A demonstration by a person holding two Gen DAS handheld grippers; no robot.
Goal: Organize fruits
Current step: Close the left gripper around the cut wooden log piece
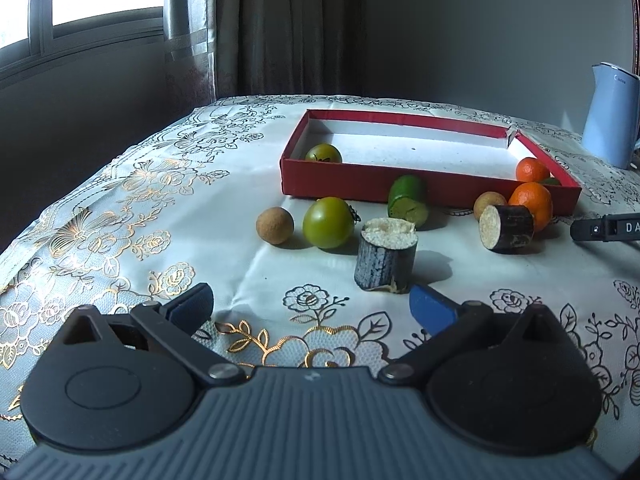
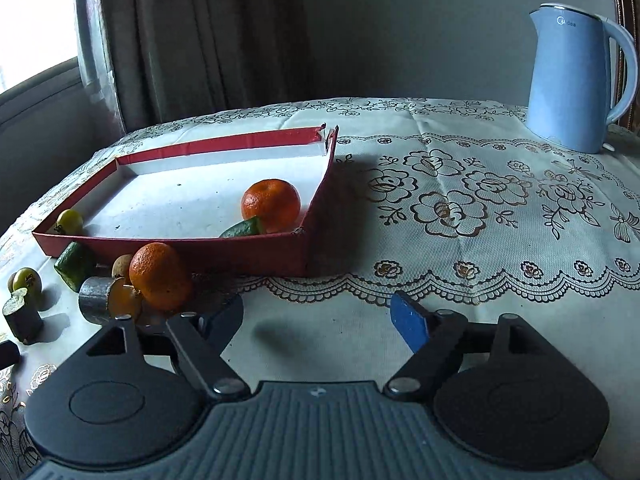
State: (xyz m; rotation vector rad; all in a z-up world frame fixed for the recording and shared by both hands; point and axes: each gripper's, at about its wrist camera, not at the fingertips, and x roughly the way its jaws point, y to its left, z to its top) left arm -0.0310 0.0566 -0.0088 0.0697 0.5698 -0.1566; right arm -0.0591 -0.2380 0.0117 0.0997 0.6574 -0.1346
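A red box (image 1: 344,184) (image 2: 200,254) with a white floor holds a green tomato (image 1: 324,153), an orange (image 1: 531,169) (image 2: 271,205) and a green piece (image 2: 242,228). In front of it on the cloth lie a longan (image 1: 275,225), a green tomato (image 1: 328,222), a cucumber piece (image 1: 408,200), an upright sugarcane piece (image 1: 386,254), a lying sugarcane piece (image 1: 507,229) (image 2: 108,300), a second longan (image 1: 489,204) and an orange (image 1: 534,202) (image 2: 161,276). My left gripper (image 1: 312,306) is open and empty, just short of the upright sugarcane. My right gripper (image 2: 316,316) is open and empty, right of the orange.
A blue kettle (image 2: 576,80) (image 1: 612,114) stands at the back right of the table. The right gripper's tip (image 1: 604,228) shows at the right edge of the left wrist view. The table's left edge drops off near the window and curtain.
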